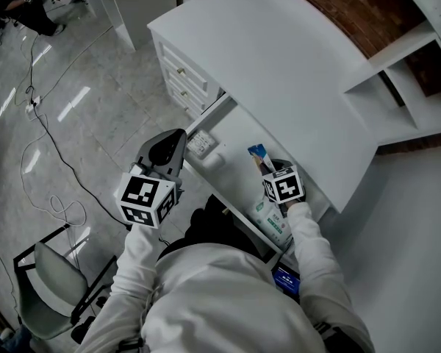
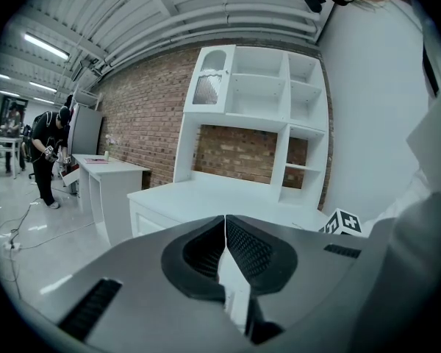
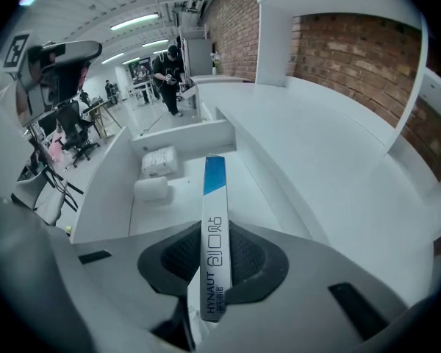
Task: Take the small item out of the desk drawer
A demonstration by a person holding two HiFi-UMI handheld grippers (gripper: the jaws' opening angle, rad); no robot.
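The desk drawer (image 1: 235,132) stands pulled out under the white desk top (image 1: 279,57). My right gripper (image 1: 267,169) is over the drawer, shut on a slim white box with a blue end (image 1: 259,154). In the right gripper view the box (image 3: 214,197) stands on edge between the pads, above the drawer floor (image 3: 184,212), and my right gripper (image 3: 214,234) clamps its lower half. My left gripper (image 1: 179,135) hovers beside the drawer's left front corner, shut and empty; in its own view my left gripper (image 2: 225,223) shows both pads touching.
A small white box (image 1: 200,144) and a white roll (image 1: 213,160) lie at the drawer's far end. A white-green packet (image 1: 273,223) lies near the person. Small drawers (image 1: 180,76), shelves (image 1: 419,72), a chair (image 1: 55,285) and floor cables (image 1: 51,138) surround the desk.
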